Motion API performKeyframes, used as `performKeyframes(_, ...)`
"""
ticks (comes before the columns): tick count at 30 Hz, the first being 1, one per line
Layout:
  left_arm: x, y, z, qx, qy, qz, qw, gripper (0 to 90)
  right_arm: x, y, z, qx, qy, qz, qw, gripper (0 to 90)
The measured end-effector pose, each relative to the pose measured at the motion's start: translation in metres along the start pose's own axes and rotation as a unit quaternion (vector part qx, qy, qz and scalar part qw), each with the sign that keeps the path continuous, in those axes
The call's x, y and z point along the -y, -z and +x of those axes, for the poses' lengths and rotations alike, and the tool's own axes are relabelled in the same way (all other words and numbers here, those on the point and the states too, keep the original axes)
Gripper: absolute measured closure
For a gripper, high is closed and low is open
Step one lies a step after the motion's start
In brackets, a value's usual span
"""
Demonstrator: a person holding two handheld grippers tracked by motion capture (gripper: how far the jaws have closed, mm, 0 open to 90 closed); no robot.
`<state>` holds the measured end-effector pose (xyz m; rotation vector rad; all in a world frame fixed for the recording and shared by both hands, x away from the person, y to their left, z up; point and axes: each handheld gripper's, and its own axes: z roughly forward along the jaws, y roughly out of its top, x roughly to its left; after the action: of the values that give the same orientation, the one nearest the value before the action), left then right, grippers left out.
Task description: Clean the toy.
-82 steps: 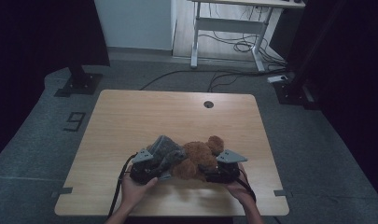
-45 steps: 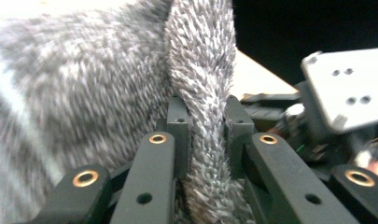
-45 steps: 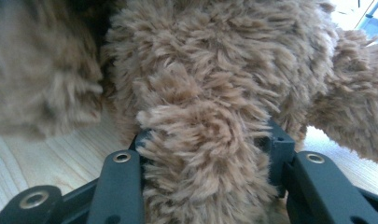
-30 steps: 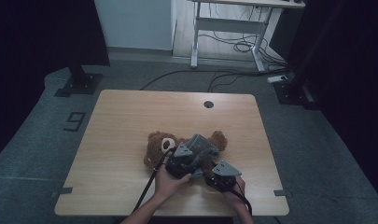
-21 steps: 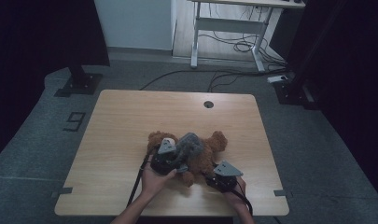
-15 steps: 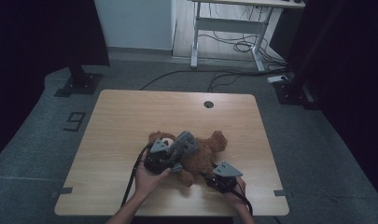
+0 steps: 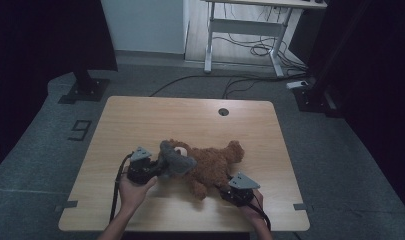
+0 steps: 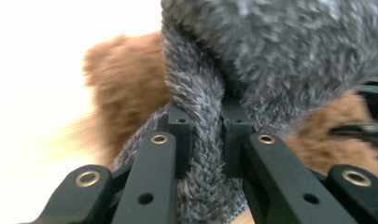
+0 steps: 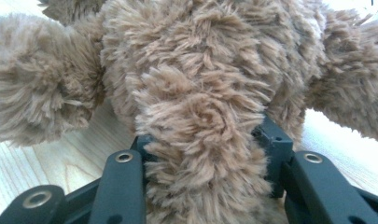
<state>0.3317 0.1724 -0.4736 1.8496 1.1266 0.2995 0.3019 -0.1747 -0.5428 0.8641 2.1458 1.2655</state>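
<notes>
On the table's [image 7: 140, 120] near half, w/ the teddy bear [image 7: 210, 162] as ref: it's lying flat, long axis roughly left-right, head toward the left, legs trailing right. Grey knit garment [image 7: 175, 159] is draping over its head. Left gripper [image 7: 157, 169] is pinching that garment; right gripper [image 7: 224, 189] is clamping a brown limb at the bear's near-right.

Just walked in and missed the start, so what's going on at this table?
A person is handling a brown plush teddy bear lying on the light wooden table with two hand-held grippers. The left gripper is shut on a fuzzy grey knitted garment that sits at the bear's head end, pinching a fold of it between its jaws. The right gripper is clamped on one of the bear's furry limbs near the table's front edge. It looks like the garment is being worked on or off the bear.
</notes>
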Motion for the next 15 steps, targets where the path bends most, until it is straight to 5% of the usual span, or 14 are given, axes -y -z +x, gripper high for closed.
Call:
performKeyframes(10,0.022,-0.007,0.041,-0.036,0.049,0.035,0.9975,78.0,0.001,0.000,-0.002,-0.002,-0.002,0.002,1.0000,54.9)
performKeyframes(12,0.021,-0.003,0.040,-0.031,0.054,0.025,0.9977,78.1,0.001,0.000,-0.002,-0.002,-0.004,0.001,1.0000,54.9)
performKeyframes(15,0.012,0.007,0.022,-0.017,0.036,0.000,0.9992,78.4,0.001,0.000,-0.003,-0.002,-0.008,0.000,1.0000,54.9)
